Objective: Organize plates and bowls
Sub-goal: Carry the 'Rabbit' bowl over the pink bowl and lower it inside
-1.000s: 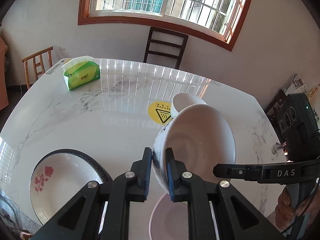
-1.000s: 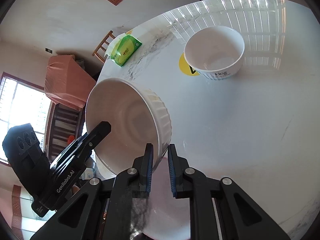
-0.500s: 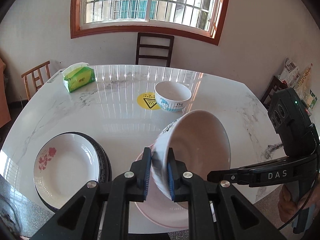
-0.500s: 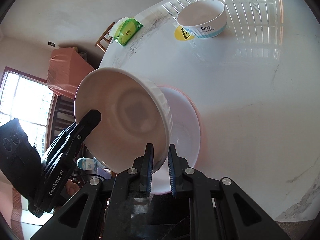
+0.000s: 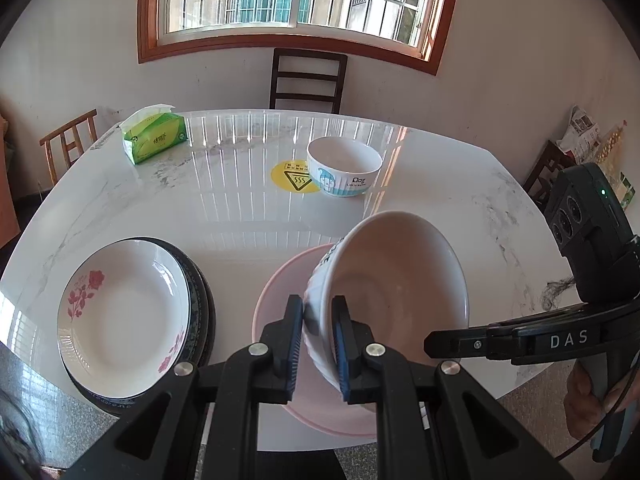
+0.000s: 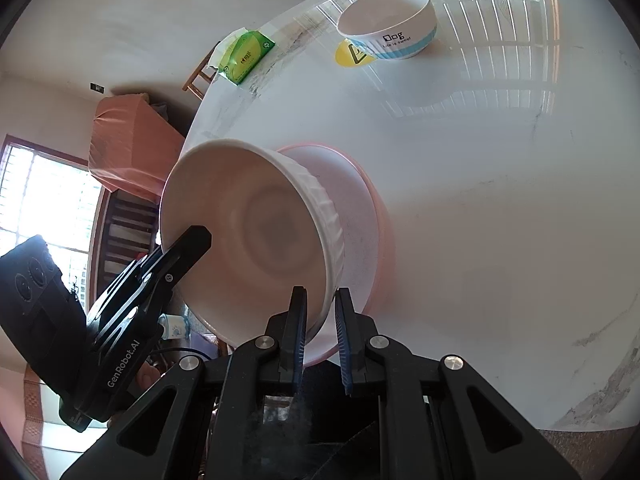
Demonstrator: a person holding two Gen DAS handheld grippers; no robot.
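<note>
White ribbed bowl (image 5: 392, 284) tilted over pink plate (image 5: 276, 300) at near worktop (image 5: 240, 208) edge. Left claw (image 5: 316, 340) pinches its rim; right claw (image 6: 320, 320) pinches the opposite rim. Rose plate (image 5: 124, 316) on dark stack, left. Dog bowl (image 5: 344, 172) farther back.

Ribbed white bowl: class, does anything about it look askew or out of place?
Yes. The ribbed white bowl is steeply tilted above the pink plate, not sitting flat. Both the left gripper and right gripper clamp its rim.
</note>
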